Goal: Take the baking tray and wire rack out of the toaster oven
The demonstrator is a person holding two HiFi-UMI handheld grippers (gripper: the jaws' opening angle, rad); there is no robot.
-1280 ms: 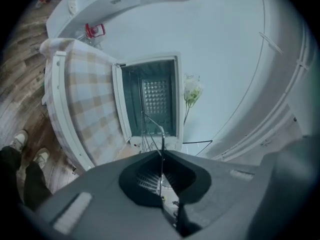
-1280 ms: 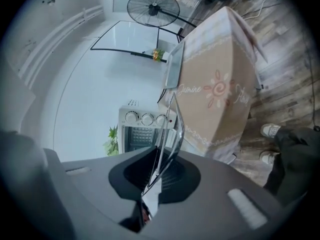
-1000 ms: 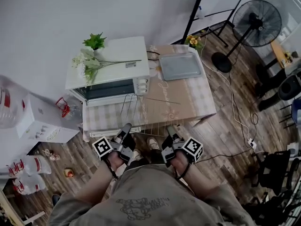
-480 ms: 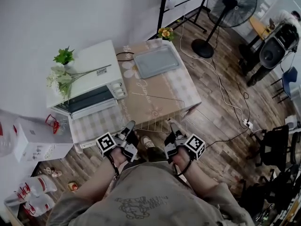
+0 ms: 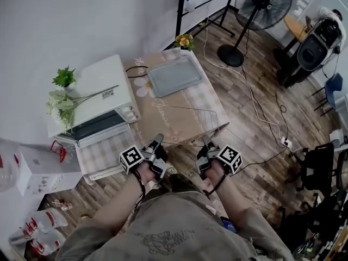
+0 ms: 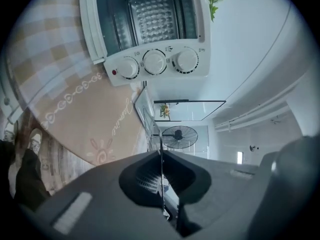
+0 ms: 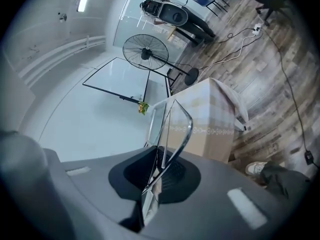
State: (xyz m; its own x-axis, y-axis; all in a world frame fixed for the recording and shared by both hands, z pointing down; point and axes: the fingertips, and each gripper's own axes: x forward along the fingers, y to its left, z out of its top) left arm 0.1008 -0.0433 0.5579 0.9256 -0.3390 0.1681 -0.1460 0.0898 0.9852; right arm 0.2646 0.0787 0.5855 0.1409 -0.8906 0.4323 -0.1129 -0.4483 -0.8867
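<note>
Seen from the head view, the wire rack (image 5: 187, 125) is a thin, see-through frame of bright metal rods with rounded corners, held level over the near half of the checked surface (image 5: 179, 98). It is wholly outside the white toaster oven (image 5: 98, 99), which stands at the left with its door down. The grey baking tray (image 5: 175, 76) lies flat on the far end of the surface, beside the oven. Both forearms reach forward side by side. The left hand-held gripper (image 5: 157, 141) and the right hand-held gripper (image 5: 207, 142) each meet the rack's near rod, one towards each end; whether the rack touches the cloth cannot be told. Through the left gripper view, the left hand-held gripper (image 6: 160, 156) has its jaws together, pinching one thin rod of the wire rack (image 6: 150, 129), which runs edge-on away from them. The toaster oven (image 6: 150, 34) sits off to the side with its cavity open and three knobs (image 6: 154, 61) in a row. Through the right gripper view, the right hand-held gripper (image 7: 157, 160) is likewise clamped on the wire rack (image 7: 181, 126), whose curved corner rises just beyond the jaws above the surface (image 7: 215, 119).
</note>
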